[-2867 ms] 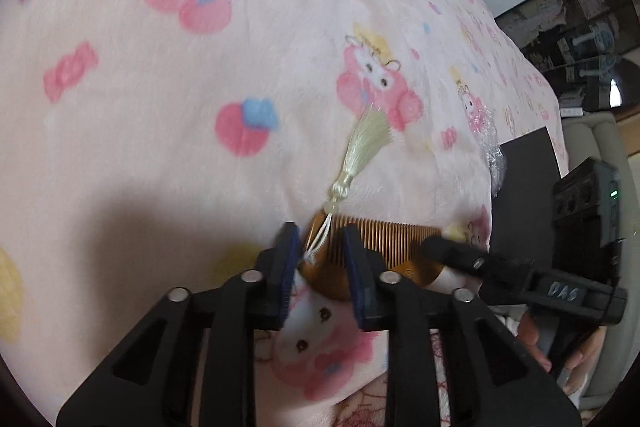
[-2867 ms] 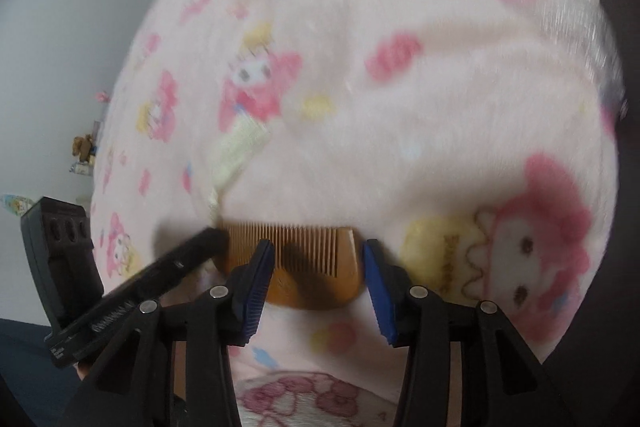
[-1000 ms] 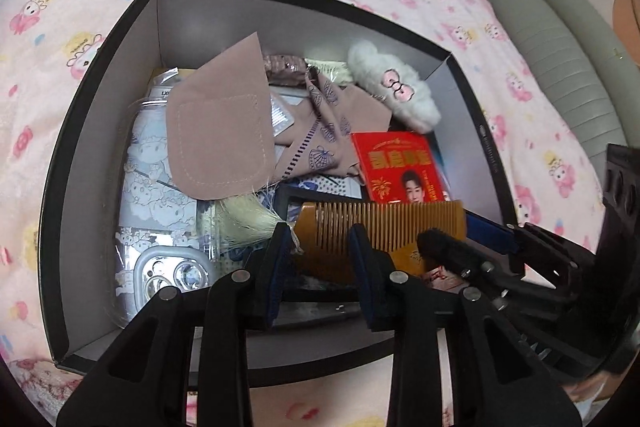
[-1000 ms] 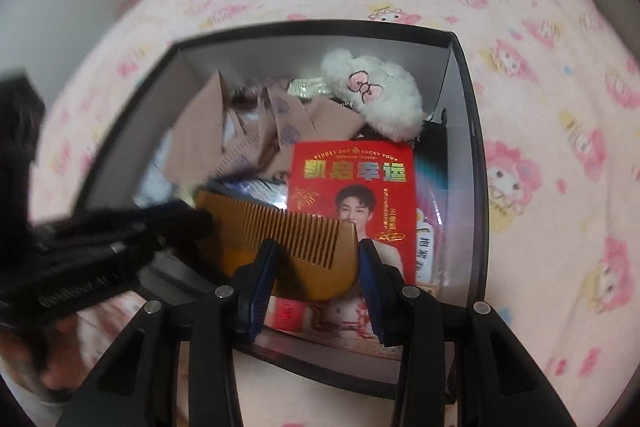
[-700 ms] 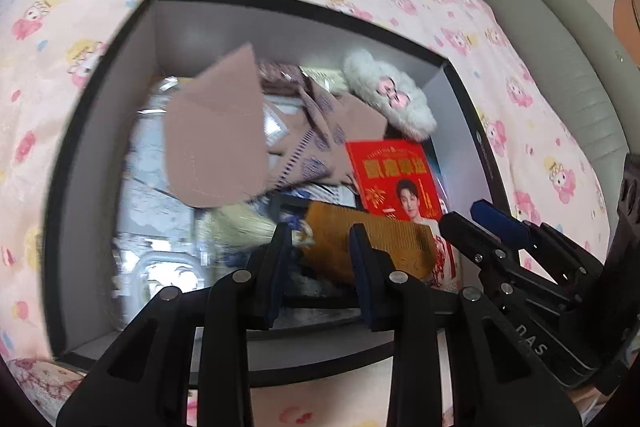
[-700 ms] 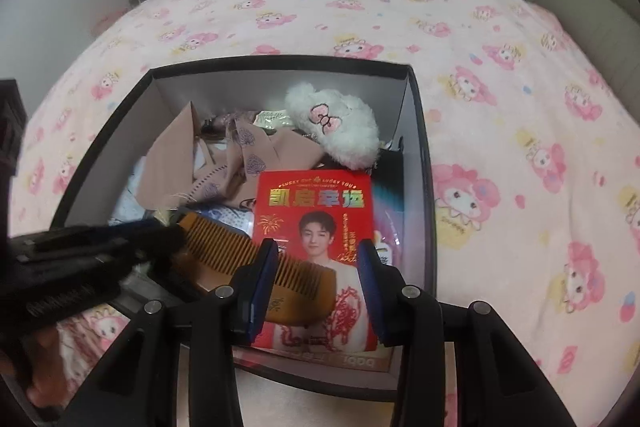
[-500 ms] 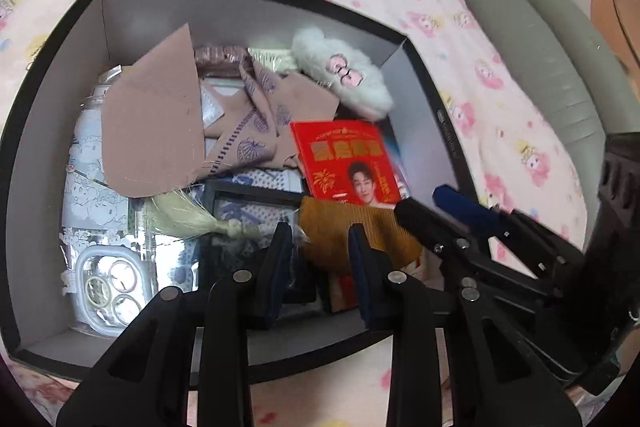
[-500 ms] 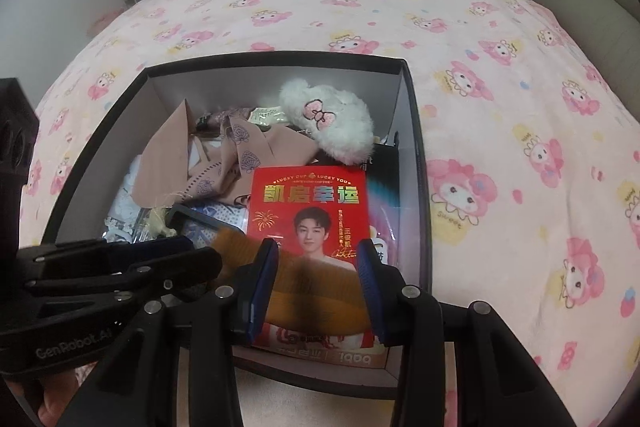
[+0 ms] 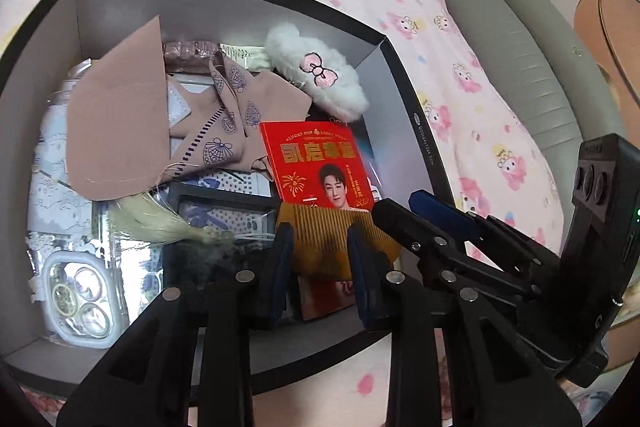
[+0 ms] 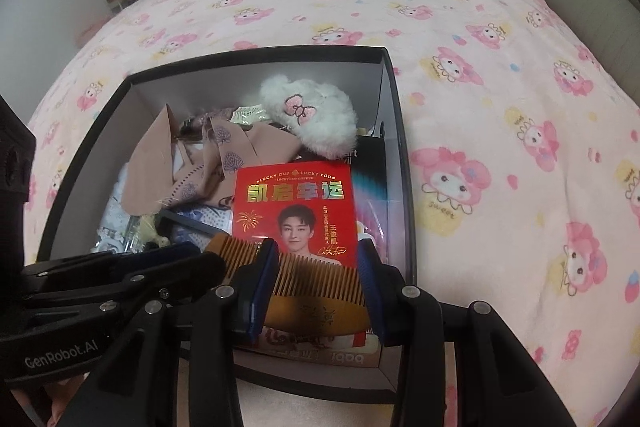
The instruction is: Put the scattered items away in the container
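We hold the amber wooden comb [image 10: 316, 291] in both tongs, over the near edge of the black open cardboard box [image 10: 400, 131] at 6 o'clock: the left tongs [image 9: 320, 259] clamp its tassel end, the right tongs [image 10: 316, 291] its toothed middle. If one pair lets go first, we judge the comb could swing, or its pale tassel [image 9: 156, 223] could snag on the clutter inside. The box sits on a bed under a pink cartoon-print blanket [image 10: 480, 47], with a grey padded headboard [image 9: 520, 39] at 2 o'clock.
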### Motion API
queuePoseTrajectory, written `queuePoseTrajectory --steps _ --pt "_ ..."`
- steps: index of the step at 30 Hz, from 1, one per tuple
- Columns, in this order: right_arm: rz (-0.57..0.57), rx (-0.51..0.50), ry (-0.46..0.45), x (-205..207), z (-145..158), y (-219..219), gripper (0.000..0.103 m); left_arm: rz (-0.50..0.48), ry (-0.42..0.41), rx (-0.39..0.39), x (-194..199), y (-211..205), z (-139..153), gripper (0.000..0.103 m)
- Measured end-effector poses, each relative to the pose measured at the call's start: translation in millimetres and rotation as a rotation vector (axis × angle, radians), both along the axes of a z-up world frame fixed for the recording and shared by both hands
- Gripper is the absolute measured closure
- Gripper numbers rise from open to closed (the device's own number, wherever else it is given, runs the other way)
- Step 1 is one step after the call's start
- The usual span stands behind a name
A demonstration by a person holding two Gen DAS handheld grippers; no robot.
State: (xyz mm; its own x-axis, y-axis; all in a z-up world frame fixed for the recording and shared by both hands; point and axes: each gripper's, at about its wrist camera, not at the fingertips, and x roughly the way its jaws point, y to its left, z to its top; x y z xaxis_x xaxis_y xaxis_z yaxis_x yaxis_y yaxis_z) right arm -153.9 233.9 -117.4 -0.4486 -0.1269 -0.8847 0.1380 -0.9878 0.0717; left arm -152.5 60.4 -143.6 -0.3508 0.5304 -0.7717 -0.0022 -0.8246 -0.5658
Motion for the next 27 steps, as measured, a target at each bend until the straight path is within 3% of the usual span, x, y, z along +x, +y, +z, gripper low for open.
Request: queuePoseTrajectory --steps 4,9,11,13,16,18,21,27 --pt "0.010 -0.002 -0.003 -1 0 0 0.066 0.004 0.009 -0.046 2 0 4 0.069" --pt "-0.005 -0.004 0.028 0 5 1 0.062 0.047 0.072 -0.136 11 -5 22 0.045" --pt "-0.022 -0.005 0.054 3 13 2 0.056 0.063 0.110 -0.168 13 -9 32 0.043" --pt "-0.051 0.008 0.105 7 26 3 0.042 0.094 0.146 -0.208 13 -15 44 0.042" --pt "-0.086 -0.012 0.147 12 48 6 0.029 0.145 0.184 -0.241 11 -25 65 0.027" --pt "-0.108 -0.032 0.164 16 63 8 0.027 0.165 0.209 -0.240 11 -32 82 0.025" --pt "-0.163 -0.046 0.190 20 88 10 0.024 0.187 0.269 -0.262 13 -38 115 0.007" --pt "-0.216 -0.058 0.237 37 139 8 0.018 0.183 0.365 -0.347 24 -39 173 0.001"
